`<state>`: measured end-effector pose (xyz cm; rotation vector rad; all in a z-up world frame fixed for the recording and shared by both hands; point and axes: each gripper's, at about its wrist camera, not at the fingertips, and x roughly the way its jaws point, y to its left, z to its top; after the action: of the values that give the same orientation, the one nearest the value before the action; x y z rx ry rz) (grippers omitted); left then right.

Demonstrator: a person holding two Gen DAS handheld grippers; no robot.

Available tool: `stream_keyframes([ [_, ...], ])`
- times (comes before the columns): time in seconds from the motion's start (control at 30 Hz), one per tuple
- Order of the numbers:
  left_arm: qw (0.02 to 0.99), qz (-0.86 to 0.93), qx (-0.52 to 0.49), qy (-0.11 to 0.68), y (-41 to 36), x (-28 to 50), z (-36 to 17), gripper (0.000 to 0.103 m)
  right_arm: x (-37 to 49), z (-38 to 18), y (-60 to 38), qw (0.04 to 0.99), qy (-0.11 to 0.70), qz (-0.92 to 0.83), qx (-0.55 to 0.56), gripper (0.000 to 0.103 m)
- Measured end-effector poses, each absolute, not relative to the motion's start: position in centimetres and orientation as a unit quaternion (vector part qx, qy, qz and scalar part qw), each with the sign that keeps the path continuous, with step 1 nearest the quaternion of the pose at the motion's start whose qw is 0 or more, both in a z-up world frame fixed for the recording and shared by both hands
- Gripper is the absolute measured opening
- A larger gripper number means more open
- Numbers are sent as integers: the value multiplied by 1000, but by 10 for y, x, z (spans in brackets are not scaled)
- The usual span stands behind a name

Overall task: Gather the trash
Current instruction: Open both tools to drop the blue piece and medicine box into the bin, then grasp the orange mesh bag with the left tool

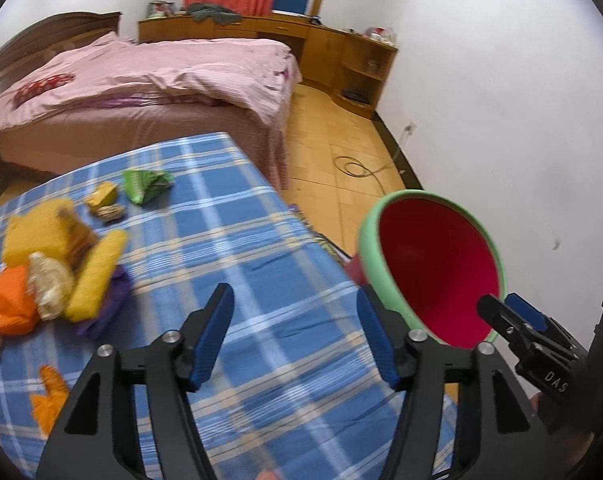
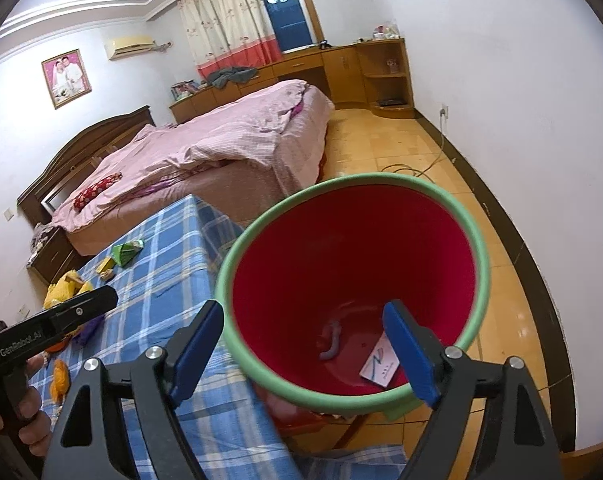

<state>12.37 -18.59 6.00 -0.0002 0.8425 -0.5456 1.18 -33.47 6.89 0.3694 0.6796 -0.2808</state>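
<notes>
My left gripper (image 1: 295, 340) hangs open over the blue plaid tablecloth (image 1: 229, 248), with nothing between its fingers. Left of it lies a pile of yellow, orange and purple wrappers (image 1: 53, 264). A green packet (image 1: 147, 184) and yellow scraps (image 1: 101, 196) lie farther back, and an orange scrap (image 1: 51, 396) lies near the front. A red bin with a green rim (image 2: 341, 248) stands off the table's right edge. A white card (image 2: 381, 364) and a purplish scrap (image 2: 333, 342) lie at its bottom. My right gripper (image 2: 305, 354) is open above the bin's near rim and holds nothing.
A bed with a pink cover (image 1: 173, 76) stands behind the table. Wooden cabinets (image 1: 341, 52) line the far wall. A cable (image 1: 357, 168) is coiled on the tiled floor between the bed and the white wall at the right.
</notes>
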Motion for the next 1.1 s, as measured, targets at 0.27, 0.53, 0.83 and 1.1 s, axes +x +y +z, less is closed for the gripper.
stream_keyframes([
  [0.27, 891, -207, -6, 404, -132, 125, 60, 72, 22, 73, -306, 920, 335, -110, 169, 87],
  [0.53, 899, -153, -18, 411, -74, 121, 48, 72, 32, 72, -280, 921, 345, -87, 159, 88],
  [0.83, 891, -93, -8, 445, -31, 120, 20, 72, 39, 68, -255, 920, 357, -63, 151, 89],
  [1.1, 886, -68, -11, 458, -16, 122, 1, 72, 41, 64, -243, 918, 366, -52, 145, 89],
])
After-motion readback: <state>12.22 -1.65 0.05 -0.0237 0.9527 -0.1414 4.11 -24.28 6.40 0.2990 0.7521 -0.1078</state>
